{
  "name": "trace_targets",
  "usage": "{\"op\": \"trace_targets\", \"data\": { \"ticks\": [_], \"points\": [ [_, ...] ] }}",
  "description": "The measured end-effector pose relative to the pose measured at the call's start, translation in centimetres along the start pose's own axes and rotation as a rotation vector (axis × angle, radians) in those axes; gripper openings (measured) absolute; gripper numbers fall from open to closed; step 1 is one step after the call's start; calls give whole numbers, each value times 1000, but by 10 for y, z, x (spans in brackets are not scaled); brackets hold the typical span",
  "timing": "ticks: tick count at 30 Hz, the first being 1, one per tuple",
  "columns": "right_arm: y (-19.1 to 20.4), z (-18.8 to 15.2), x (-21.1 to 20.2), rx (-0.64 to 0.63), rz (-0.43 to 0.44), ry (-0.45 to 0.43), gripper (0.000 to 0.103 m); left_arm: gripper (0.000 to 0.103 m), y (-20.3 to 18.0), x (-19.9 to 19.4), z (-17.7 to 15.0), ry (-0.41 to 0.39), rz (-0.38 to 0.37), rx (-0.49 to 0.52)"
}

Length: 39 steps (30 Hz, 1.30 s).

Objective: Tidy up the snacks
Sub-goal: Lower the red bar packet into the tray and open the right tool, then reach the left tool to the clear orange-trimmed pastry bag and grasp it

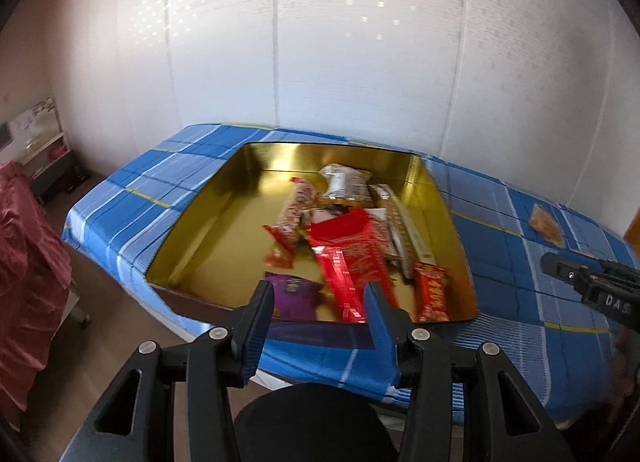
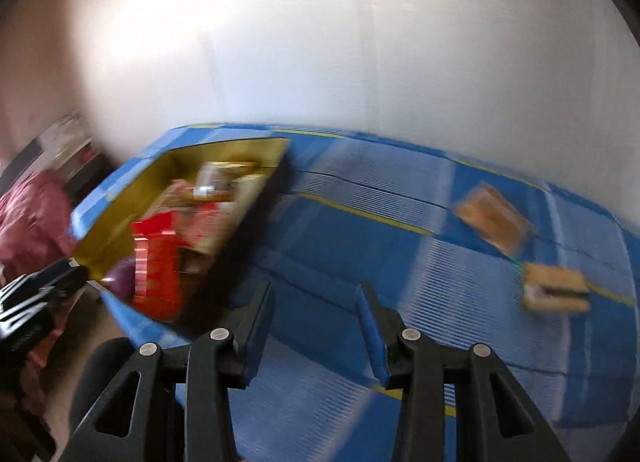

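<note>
A shallow gold tin tray [image 1: 200, 230] sits on a blue checked tablecloth [image 1: 160, 178]. It holds several snack packets: a large red pack [image 1: 352, 258], a small red bar [image 1: 430, 292], a purple packet [image 1: 294, 296] and a pale bag [image 1: 344, 182]. My left gripper [image 1: 320, 302] is open and empty above the tray's near edge. My right gripper [image 2: 316, 302] is open and empty over bare cloth, right of the tray [image 2: 116, 222]. Two tan snack packets lie on the cloth to its right, one farther [image 2: 494, 218] and one nearer [image 2: 556, 288]. The right wrist view is blurred.
A white wall stands behind the table. A pink-red cloth [image 1: 28, 262] and a low shelf [image 1: 40, 142] are at the left, beyond the table edge. One tan packet [image 1: 546, 224] shows on the cloth right of the tray. The right gripper's body [image 1: 588, 282] enters from the right.
</note>
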State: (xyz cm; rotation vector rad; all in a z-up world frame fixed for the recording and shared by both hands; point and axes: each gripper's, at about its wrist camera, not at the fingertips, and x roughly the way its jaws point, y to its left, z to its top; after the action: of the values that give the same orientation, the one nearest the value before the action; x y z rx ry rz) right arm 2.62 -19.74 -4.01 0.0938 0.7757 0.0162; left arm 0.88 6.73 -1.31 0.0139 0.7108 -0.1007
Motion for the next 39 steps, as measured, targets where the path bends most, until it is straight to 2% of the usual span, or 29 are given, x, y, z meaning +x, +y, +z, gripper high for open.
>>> {"op": "trace_targets", "data": {
  "ticks": [7,10,12,14,19,23,26,28,34,39],
  "points": [
    [-88,-31,-17,148,-210,12,43,47,-34,-1,10,0,-95,95],
    [-120,-45,-25,211,-263,6,43,48,-52,1,17,10,-138,136],
    [-133,-51,-27,245,-282,-1,43,53,-67,2,22,13,-164,176],
    [-143,-56,-27,273,-292,-10,43,63,-85,5,27,28,-197,220],
    [-160,-72,-28,308,-286,-40,43,64,-127,25,45,124,-321,221],
    [-163,-76,-30,332,-259,-57,43,64,-168,45,58,166,-366,246],
    [-164,-77,-28,349,-237,-74,43,65,-204,59,63,160,-364,310],
    [-166,-76,-27,360,-217,-81,43,71,-227,72,67,165,-360,351],
    [-168,-75,-22,374,-158,-78,46,79,-287,115,82,183,-366,445],
    [-169,-74,-21,375,-127,-86,49,86,-331,149,81,197,-366,524]
  ]
}}
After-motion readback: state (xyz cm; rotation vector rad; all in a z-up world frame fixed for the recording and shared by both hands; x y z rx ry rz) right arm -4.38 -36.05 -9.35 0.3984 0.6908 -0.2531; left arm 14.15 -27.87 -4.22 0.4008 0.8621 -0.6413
